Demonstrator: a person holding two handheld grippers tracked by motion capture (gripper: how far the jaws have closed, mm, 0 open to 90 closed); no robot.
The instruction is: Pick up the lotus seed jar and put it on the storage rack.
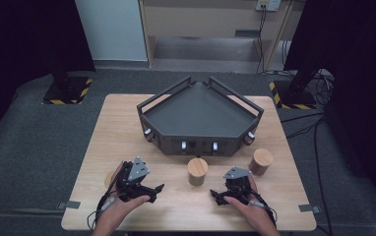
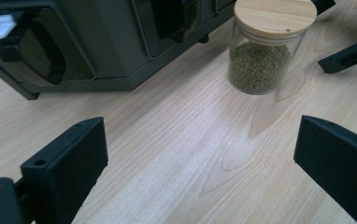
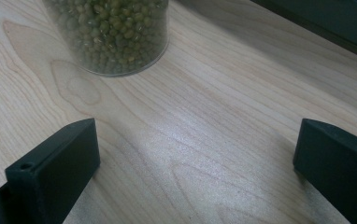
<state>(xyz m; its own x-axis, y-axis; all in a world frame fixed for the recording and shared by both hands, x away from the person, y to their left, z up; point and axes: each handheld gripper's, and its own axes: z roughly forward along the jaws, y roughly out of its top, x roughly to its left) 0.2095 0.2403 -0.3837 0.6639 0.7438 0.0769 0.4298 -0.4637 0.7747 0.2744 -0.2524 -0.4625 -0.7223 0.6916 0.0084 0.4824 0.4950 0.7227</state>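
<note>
Nearest, the left gripper and right gripper rest on the table, jaws spread wide and holding nothing. Between and just beyond them stands the bean jar, upright, wooden lid on. Beyond the jar sits the dark tray; another jar stands to its right.

1. I see the tray at the table's far middle.
2. The middle jar stands just before the tray's front wall.
3. A second jar stands to its right, near the tray's right corner.
4. My left gripper lies left of the middle jar, my right gripper right of it, both nearer me.
5. A third jar sits behind my left hand, partly hidden.
</note>
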